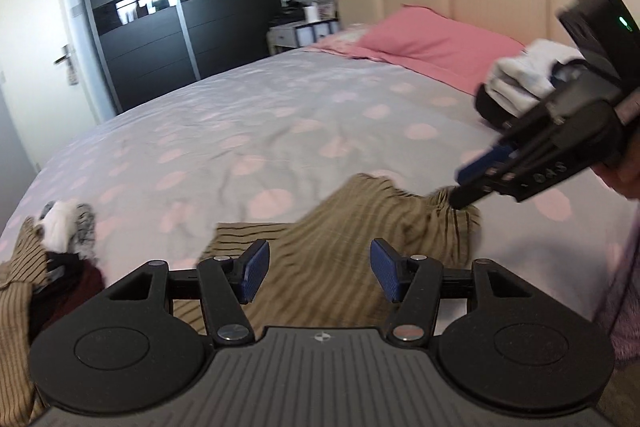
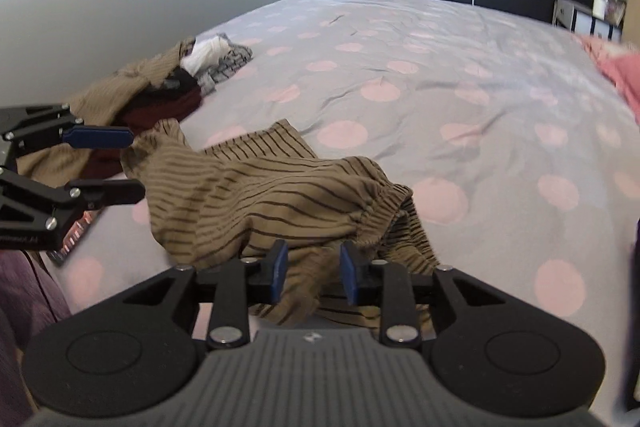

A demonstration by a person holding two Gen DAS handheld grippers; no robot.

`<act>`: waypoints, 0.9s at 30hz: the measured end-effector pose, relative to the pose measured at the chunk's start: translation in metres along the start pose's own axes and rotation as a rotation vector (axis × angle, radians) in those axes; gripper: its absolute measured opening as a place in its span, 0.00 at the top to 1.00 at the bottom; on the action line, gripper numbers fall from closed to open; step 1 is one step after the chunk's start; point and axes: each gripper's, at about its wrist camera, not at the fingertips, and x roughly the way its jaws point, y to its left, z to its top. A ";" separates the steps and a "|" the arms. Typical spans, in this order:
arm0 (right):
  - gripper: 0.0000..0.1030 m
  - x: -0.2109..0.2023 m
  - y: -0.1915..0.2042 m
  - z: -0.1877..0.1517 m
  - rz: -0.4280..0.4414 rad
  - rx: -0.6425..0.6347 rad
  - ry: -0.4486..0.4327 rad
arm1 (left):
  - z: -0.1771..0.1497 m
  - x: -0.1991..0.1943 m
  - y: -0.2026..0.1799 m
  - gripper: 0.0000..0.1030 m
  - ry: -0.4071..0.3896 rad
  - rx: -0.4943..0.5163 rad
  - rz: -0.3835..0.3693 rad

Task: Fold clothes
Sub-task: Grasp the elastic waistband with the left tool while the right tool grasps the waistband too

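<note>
A tan garment with thin dark stripes (image 1: 340, 227) lies crumpled on the dotted grey bed cover; it also shows in the right wrist view (image 2: 256, 195). My left gripper (image 1: 314, 275) is open and empty, hovering over the garment's near part; it also shows at the left in the right wrist view (image 2: 132, 163). My right gripper (image 2: 313, 277) has its jaws partly apart with the garment's elastic waistband edge between the pads. In the left wrist view my right gripper (image 1: 464, 189) touches the garment's far right corner.
A pile of clothes (image 2: 176, 83) with tan, maroon, white and grey pieces lies at the bed's left edge (image 1: 60, 259). Folded white items (image 1: 524, 75) and a pink pillow (image 1: 432, 43) lie near the beige headboard. A dark wardrobe (image 1: 160, 7) and door stand beyond.
</note>
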 end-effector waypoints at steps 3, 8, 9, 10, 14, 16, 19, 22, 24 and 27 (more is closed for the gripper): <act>0.62 -0.005 -0.005 -0.003 -0.038 -0.008 -0.005 | 0.004 0.007 -0.019 0.48 -0.005 0.045 -0.034; 0.56 -0.017 -0.027 -0.008 -0.147 0.035 -0.019 | 0.013 0.025 -0.057 0.48 -0.017 0.109 -0.083; 0.56 -0.017 -0.033 -0.011 -0.170 0.041 -0.012 | 0.013 0.031 -0.065 0.48 -0.014 0.117 -0.087; 0.56 -0.017 -0.038 -0.013 -0.192 0.049 -0.005 | 0.014 0.037 -0.073 0.48 -0.006 0.127 -0.091; 0.56 -0.012 -0.063 -0.023 -0.235 0.127 0.049 | 0.014 0.062 -0.101 0.48 0.019 0.186 -0.108; 0.56 -0.010 -0.074 -0.028 -0.244 0.167 0.071 | 0.013 0.075 -0.113 0.48 0.025 0.233 -0.093; 0.51 -0.006 -0.082 -0.032 -0.239 0.186 0.083 | 0.013 0.095 -0.122 0.48 0.037 0.274 -0.070; 0.49 0.000 -0.083 -0.033 -0.218 0.173 0.090 | 0.013 0.109 -0.124 0.60 0.047 0.305 -0.062; 0.48 0.004 -0.084 -0.033 -0.200 0.172 0.092 | 0.014 0.116 -0.122 0.76 0.056 0.315 -0.056; 0.47 0.010 -0.087 -0.033 -0.170 0.189 0.081 | 0.016 0.115 -0.110 0.85 0.058 0.267 -0.072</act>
